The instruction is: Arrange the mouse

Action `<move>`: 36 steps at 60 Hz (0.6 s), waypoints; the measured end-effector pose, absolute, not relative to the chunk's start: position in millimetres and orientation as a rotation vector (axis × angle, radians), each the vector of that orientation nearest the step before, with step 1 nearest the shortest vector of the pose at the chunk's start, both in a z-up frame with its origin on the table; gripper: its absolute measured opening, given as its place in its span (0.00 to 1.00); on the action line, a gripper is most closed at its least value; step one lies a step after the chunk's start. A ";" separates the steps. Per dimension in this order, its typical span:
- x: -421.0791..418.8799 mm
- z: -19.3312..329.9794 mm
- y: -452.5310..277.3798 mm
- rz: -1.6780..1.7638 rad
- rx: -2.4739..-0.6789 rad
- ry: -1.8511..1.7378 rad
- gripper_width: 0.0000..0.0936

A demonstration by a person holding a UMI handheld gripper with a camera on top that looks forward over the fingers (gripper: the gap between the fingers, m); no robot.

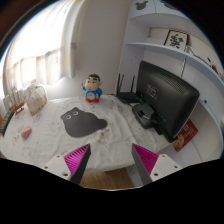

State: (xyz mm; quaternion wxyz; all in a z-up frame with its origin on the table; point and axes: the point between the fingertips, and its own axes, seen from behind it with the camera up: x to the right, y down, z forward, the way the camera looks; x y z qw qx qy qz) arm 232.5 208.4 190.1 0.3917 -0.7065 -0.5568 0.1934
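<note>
A black, cat-shaped mouse pad (81, 122) lies flat on the white table (110, 140), beyond the left finger. A small dark object (146, 114), which may be the mouse, lies at the foot of the black monitor (166, 95) beyond the right finger. I cannot make out its shape. My gripper (112, 163) is open and empty over the table's near edge. Its pink pads (77, 158) stand wide apart, well short of the pad and the dark object.
A small figurine in red and blue (93, 89) stands behind the mouse pad. A black router with antennas (127, 92) is left of the monitor. A small pink item (27, 131) and a pale object (36, 99) lie at the table's left. Shelves (170, 45) hang above the monitor.
</note>
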 end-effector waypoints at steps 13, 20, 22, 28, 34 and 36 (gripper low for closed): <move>232.0 176.3 169.5 0.529 -1.788 -1.461 0.91; 227.8 170.1 133.4 0.551 -1.771 -1.497 0.91; 226.4 168.9 120.2 0.559 -1.769 -1.510 0.91; 221.6 167.4 77.5 0.581 -1.741 -1.555 0.92; 218.8 163.0 28.9 0.594 -1.707 -1.605 0.92; 218.6 160.3 10.2 0.603 -1.702 -1.622 0.91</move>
